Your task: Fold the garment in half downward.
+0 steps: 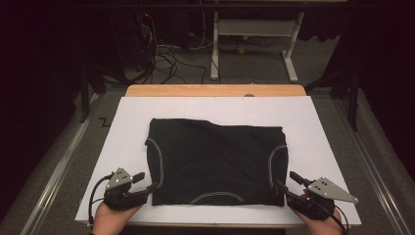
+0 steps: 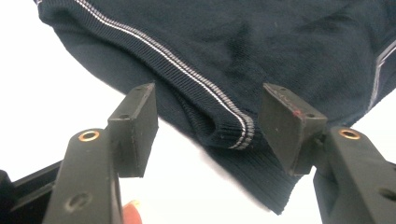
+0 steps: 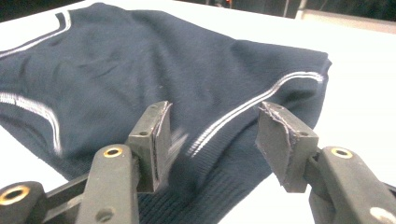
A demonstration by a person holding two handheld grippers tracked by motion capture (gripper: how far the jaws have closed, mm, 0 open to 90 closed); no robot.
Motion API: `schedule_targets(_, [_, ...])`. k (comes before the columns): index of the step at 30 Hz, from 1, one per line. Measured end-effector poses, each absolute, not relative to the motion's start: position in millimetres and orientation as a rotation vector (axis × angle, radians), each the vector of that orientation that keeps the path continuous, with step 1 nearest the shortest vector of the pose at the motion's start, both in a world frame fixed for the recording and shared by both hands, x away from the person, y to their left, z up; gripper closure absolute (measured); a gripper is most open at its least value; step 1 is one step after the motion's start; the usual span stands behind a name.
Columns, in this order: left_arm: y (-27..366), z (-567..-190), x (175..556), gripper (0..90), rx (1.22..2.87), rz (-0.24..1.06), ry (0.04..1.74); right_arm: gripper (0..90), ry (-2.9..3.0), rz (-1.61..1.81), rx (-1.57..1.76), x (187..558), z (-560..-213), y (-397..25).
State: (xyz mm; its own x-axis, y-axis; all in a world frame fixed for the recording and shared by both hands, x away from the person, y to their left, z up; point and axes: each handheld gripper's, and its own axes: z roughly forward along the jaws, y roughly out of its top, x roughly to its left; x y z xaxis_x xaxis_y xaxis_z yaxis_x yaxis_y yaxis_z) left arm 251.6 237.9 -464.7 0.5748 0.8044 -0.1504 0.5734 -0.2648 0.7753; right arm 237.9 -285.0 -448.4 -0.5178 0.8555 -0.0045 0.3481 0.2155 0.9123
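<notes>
Both pairs of jaws stand apart with nothing between them, each set at a near corner of a dark sleeveless knit top [image 1: 217, 164] spread flat on a white board [image 1: 318, 122]. From the high view, the garment lies in the middle of the board with its neckline toward the person; the left gripper [image 1: 147, 183] sits just at the near left corner and the right gripper [image 1: 286, 183] just at the near right corner, each held in a hand [image 1: 110, 218] at the board's front edge. A wooden table edge [image 1: 215, 90] shows beyond the board, with cables and a table frame on the floor behind. In the left gripper view, the open jaws frame a ribbed shoulder end of the top [image 2: 233, 130], where a white-striped armhole trim curls over and the rib lifts slightly off the board; that raised, doubled edge looks like the easiest place to pinch. In the right gripper view, the jaws again gape wide over the opposite ribbed corner [image 3: 219, 182], with striped trim running between them; the left pad looks close to the cloth, but whether it touches cannot be told. I judge the knit to be light, soft and limp: it will drape and stretch rather than hold shape, so both corners should be taken through the thicker rib, not the thin body fabric, and lifted together to keep it from bunching.
</notes>
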Motion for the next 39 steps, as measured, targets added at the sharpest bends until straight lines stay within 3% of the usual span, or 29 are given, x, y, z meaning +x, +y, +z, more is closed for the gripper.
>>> schedule_targets(4, [233, -469, 260, 33.1, 1.975, 0.322, 1.120, 42.9, 1.962, 1.236, 1.172, 245, -453, -290])
schedule_targets(9, [221, -480, 276, 24.6, 2.040, 0.279, 1.172, 30.4, 2.008, 1.143, 1.307, 272, -464, -287])
schedule_targets(14, [212, -483, 282, 24.5, 2.083, 0.270, 1.181, 24.9, 2.046, 1.059, 1.396, 298, -471, -281])
schedule_targets(16, [210, -483, 282, 29.9, 2.090, 0.271, 1.171, 25.8, 2.066, 1.011, 1.420, 307, -474, -277])
schedule_targets(20, [208, -483, 279, 45.4, 2.096, 0.259, 1.124, 35.1, 2.100, 1.006, 1.459, 319, -475, -273])
schedule_targets(25, [210, -483, 281, 61.9, 2.088, 0.231, 1.099, 74.5, 2.175, 1.085, 1.417, 320, -474, -265])
schedule_targets(26, [211, -482, 281, 64.5, 2.089, 0.234, 1.093, 77.3, 2.183, 1.088, 1.405, 319, -473, -263])
schedule_targets(31, [215, -479, 277, 72.8, 2.074, 0.247, 1.086, 81.0, 2.178, 1.084, 1.356, 312, -471, -265])
schedule_targets(39, [226, -468, 241, 73.3, 2.064, 0.237, 1.026, 81.0, 2.195, 1.122, 1.298, 276, -465, -275])
